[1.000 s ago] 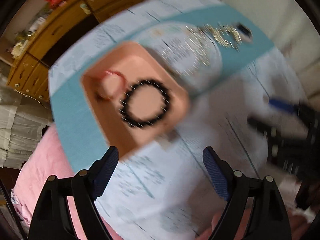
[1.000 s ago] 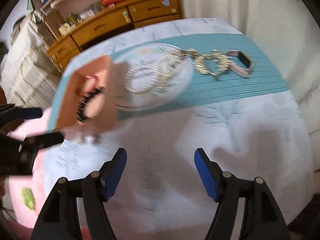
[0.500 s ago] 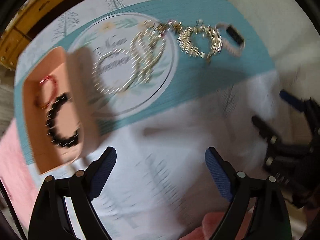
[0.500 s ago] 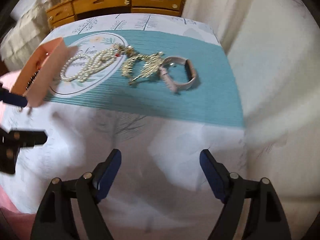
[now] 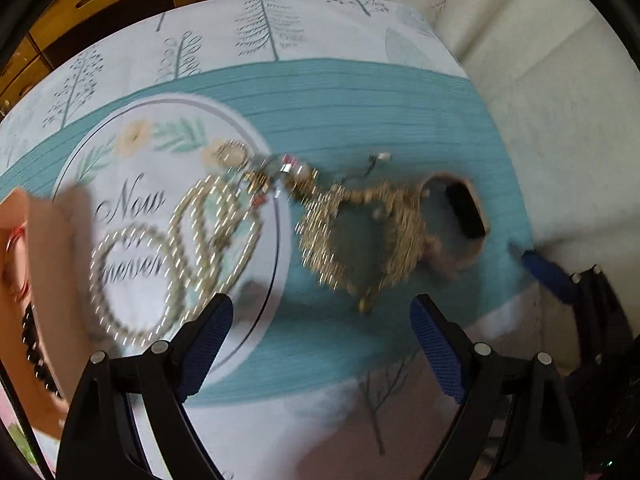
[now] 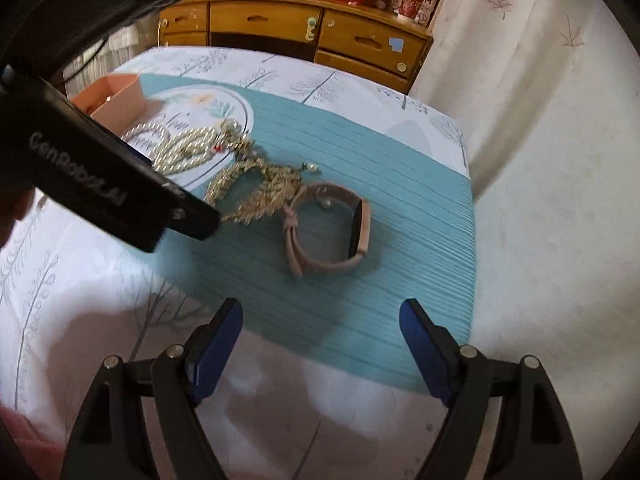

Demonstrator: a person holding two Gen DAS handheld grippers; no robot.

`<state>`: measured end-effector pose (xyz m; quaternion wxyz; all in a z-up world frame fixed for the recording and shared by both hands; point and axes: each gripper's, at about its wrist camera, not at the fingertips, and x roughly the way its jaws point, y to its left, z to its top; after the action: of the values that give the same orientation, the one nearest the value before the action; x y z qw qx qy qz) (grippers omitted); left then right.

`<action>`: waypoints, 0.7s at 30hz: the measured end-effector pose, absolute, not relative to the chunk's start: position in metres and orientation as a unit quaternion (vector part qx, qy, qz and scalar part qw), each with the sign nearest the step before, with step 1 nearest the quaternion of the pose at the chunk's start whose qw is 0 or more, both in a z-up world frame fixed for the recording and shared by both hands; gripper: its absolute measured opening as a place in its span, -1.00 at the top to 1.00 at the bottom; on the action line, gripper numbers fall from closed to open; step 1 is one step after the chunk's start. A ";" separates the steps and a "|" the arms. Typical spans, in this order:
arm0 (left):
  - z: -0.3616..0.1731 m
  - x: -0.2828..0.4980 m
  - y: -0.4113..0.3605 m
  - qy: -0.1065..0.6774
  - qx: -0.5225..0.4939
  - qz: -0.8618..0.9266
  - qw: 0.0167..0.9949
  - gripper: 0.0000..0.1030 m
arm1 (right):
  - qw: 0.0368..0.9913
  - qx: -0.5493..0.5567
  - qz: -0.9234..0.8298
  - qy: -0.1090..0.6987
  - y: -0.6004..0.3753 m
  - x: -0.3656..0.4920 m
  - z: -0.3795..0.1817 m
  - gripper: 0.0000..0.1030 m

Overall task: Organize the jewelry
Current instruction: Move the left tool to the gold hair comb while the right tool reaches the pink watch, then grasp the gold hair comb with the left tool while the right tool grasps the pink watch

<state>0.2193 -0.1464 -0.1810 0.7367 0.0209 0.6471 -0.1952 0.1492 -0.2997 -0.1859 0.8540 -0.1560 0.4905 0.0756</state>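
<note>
On the teal runner (image 5: 360, 92) lie a pearl necklace (image 5: 172, 256), a gold leafy necklace (image 5: 360, 236) and a pink watch band (image 5: 460, 216) with a dark face. My left gripper (image 5: 320, 336) hangs open just above the gold necklace, with nothing between its pads. At the left edge, a pink box (image 5: 48, 280) holds a black bead bracelet (image 5: 36, 356) and a red ring-shaped bracelet (image 5: 16, 240). My right gripper (image 6: 320, 348) is open and empty, a little short of the watch band (image 6: 328, 232). The gold necklace (image 6: 256, 188) and pearl necklace (image 6: 180, 148) lie further left.
The left gripper's black body (image 6: 100, 184) crosses the left of the right wrist view and hides part of the pearls and the pink box (image 6: 116, 96). A wooden dresser (image 6: 320, 36) stands behind the table. A pale curtain (image 6: 540, 120) hangs beyond the table's right edge.
Both grippers swung right across the table. The left view shifted from the pink box to the necklaces. The right view now faces the watch band, and the left gripper's body has entered it.
</note>
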 end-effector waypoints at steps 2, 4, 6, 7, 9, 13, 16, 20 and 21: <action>-0.183 0.224 -0.152 0.646 0.025 -0.187 0.740 -0.73 | 0.861 -0.138 0.084 0.483 -0.304 0.155 -0.190 -0.58; -0.186 0.231 -0.158 0.648 0.023 -0.184 0.739 -0.73 | 0.868 -0.133 0.089 0.470 -0.306 0.160 -0.194 -0.58; -0.186 0.235 -0.163 0.645 0.028 -0.180 0.742 -0.73 | 0.871 -0.131 0.095 0.463 -0.306 0.163 -0.197 -0.58; -0.185 0.236 -0.164 0.643 0.031 -0.181 0.743 -0.73 | 0.875 -0.129 0.097 0.457 -0.307 0.166 -0.199 -0.58; -0.189 0.232 -0.166 0.639 0.042 -0.181 0.746 -0.73 | 0.879 -0.125 0.100 0.450 -0.307 0.169 -0.200 -0.58; -0.195 0.242 -0.181 0.640 0.054 -0.196 0.741 -0.73 | 0.882 -0.126 0.100 0.444 -0.307 0.178 -0.204 -0.57; -0.198 0.249 -0.185 0.644 0.046 -0.203 0.736 -0.75 | 0.886 -0.132 0.101 0.434 -0.308 0.180 -0.203 -0.44; -0.204 0.258 -0.201 0.642 0.068 -0.193 0.739 -0.76 | 0.882 -0.134 0.109 0.439 -0.309 0.186 -0.205 0.09; -0.206 0.260 -0.206 0.641 0.077 -0.192 0.739 -0.76 | 0.881 -0.135 0.107 0.440 -0.310 0.186 -0.205 0.17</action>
<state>0.2597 -0.2056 -0.2058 0.7392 0.0775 0.6407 -0.1924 0.1860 -0.3098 -0.2047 0.8814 -0.1346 0.4399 0.1074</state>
